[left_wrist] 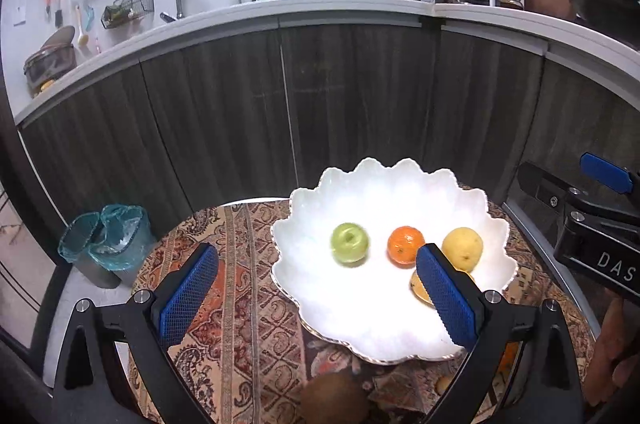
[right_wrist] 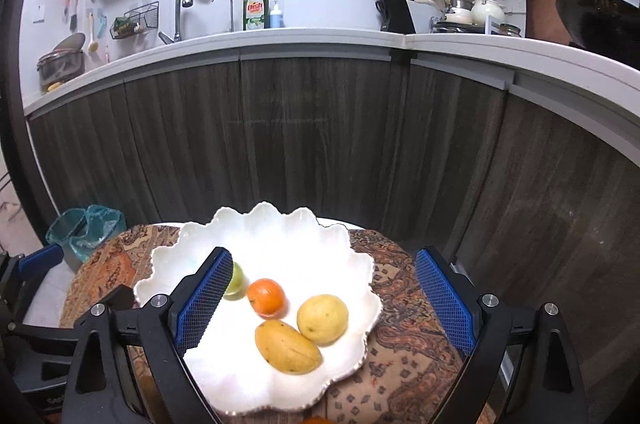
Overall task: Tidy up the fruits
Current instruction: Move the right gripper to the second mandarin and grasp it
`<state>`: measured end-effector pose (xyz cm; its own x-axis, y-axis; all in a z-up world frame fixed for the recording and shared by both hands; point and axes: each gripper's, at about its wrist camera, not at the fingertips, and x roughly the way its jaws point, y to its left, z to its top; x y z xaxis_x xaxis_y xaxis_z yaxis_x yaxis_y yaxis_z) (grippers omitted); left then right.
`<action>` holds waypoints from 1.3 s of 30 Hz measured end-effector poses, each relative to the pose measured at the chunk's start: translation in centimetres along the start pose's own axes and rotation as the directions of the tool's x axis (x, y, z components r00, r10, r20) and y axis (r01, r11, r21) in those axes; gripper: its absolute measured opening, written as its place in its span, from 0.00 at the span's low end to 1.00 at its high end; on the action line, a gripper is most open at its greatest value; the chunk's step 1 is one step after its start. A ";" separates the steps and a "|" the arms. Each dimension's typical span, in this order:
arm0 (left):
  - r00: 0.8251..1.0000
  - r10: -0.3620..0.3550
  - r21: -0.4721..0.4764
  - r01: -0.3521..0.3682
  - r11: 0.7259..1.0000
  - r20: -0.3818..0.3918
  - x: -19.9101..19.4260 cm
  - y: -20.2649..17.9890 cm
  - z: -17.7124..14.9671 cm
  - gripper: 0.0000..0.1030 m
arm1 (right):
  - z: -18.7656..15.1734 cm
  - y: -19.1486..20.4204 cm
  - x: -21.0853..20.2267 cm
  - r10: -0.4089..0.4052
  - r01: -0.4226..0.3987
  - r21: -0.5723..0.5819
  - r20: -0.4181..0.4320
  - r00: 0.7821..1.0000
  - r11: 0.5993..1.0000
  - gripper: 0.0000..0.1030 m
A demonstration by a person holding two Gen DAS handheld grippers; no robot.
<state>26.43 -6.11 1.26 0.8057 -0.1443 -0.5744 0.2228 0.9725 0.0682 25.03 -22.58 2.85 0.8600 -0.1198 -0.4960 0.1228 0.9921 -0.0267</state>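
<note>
The round table [left_wrist: 248,304] under its patterned cloth carries everything, and its edge is the first hazard: a brown kiwi [left_wrist: 334,400] lies on the cloth just in front of the bowl, near the table's front edge, and a careless sweep of either tool could roll it off.

The white scalloped bowl [left_wrist: 384,191] sits on the cloth and holds 4 fruits. It looks shallow and smooth, so round fruit probably rolls freely inside; a nudge to its rim could slide the whole dish.

The left gripper [left_wrist: 318,296] hangs above the bowl's near left rim with its jaws spread wide and nothing between them. The right gripper [right_wrist: 324,298] hangs over the bowl, likewise wide apart and empty.

In the bowl, the mango [right_wrist: 288,346] lies touching the yellow fruit [right_wrist: 323,319]. The orange [right_wrist: 267,297] sits just beside them, and the green apple [left_wrist: 349,242] rests apart on the left, slightly blurred, so it may be rolling. A fruit dropped in from height could knock these together or bounce one over the low rim.
</note>
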 end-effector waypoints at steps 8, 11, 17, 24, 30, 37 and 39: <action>0.999 0.027 0.018 -0.028 0.999 0.036 -3.1 -0.6 -0.8 0.98 | -1.0 -0.9 -2.3 0.014 -0.014 0.026 -0.005 1.000 1.000 0.91; 0.999 0.031 0.015 -0.032 0.999 0.032 -3.5 -0.4 -1.5 0.98 | -1.7 -0.9 -2.9 0.016 -0.016 0.033 -0.012 1.000 0.999 0.91; 0.999 0.050 0.005 -0.050 0.999 0.015 -3.7 0.1 -3.6 0.98 | -3.4 -0.4 -3.4 0.007 -0.006 0.034 -0.029 1.000 0.999 0.91; 0.998 0.067 0.008 -0.067 0.998 -0.021 -2.9 0.1 -6.1 0.98 | -5.9 -0.1 -2.9 -0.014 0.017 0.042 -0.062 0.998 0.999 0.91; 0.997 0.072 -0.003 -0.072 0.997 -0.034 -2.3 0.1 -7.5 0.98 | -7.4 -0.1 -2.3 -0.038 0.042 0.041 -0.094 0.995 0.998 0.91; 0.996 0.084 0.000 -0.084 0.996 -0.040 -1.3 -0.2 -9.0 0.98 | -9.2 -0.3 -1.6 -0.061 0.066 0.034 -0.136 0.989 0.997 0.91; 0.995 0.083 -0.002 -0.083 0.997 -0.048 -0.9 -0.2 -9.3 0.98 | -9.7 -0.4 -1.3 -0.064 0.070 0.034 -0.151 0.986 0.997 0.91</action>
<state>20.58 -4.45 -5.84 0.7943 -0.0540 -0.6051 0.1535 0.9815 0.1140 19.01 -22.41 -4.93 0.7658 -0.1759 -0.6185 0.1996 0.9794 -0.0313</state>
